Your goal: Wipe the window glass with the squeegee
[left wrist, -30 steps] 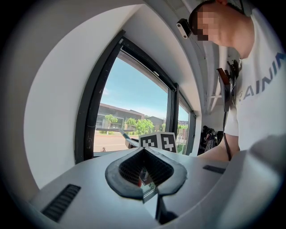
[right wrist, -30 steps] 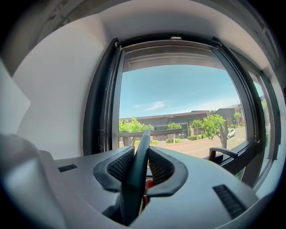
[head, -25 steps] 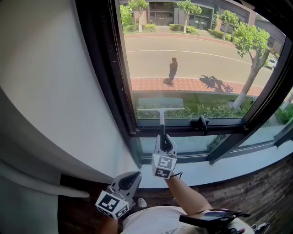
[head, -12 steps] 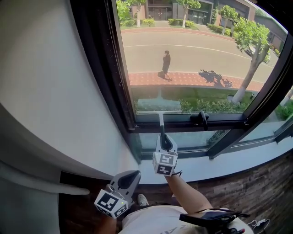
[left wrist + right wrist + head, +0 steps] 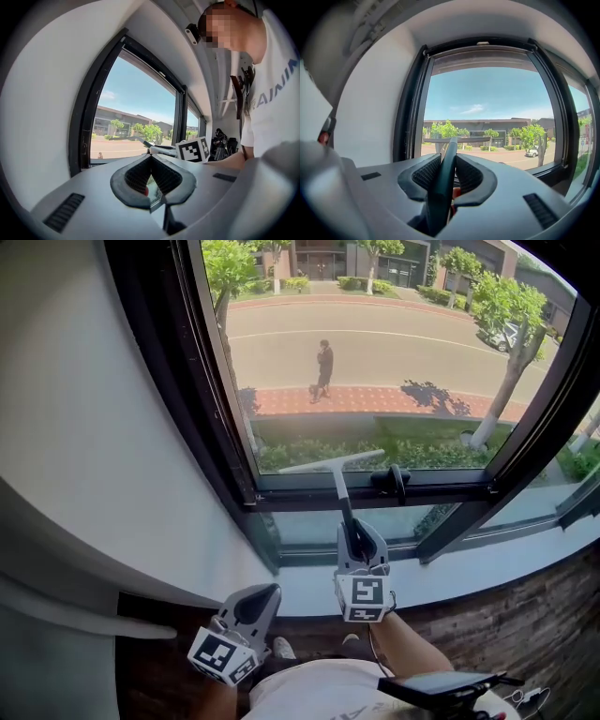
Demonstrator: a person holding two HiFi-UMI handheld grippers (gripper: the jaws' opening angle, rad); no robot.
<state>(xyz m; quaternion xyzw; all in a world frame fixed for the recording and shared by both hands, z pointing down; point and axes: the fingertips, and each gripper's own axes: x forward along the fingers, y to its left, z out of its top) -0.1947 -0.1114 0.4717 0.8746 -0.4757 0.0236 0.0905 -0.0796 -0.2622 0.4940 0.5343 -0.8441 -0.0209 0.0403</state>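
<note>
Head view: left gripper [image 5: 262, 597], jaws closed on nothing, hangs well below the window frame [image 5: 309, 495]. Right gripper [image 5: 354, 536] clamps the squeegee [image 5: 334, 463] by its handle. The blade lies tilted on the glass [image 5: 394, 362] just above the frame's bottom rail, with open pane above. Only the right gripper view shows the handle pinched between the pads.

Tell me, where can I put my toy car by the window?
The white sill is bare right of the right gripper, between the dark window frame and the wooden boards. It's crowded by the squeegee and window handle.
</note>
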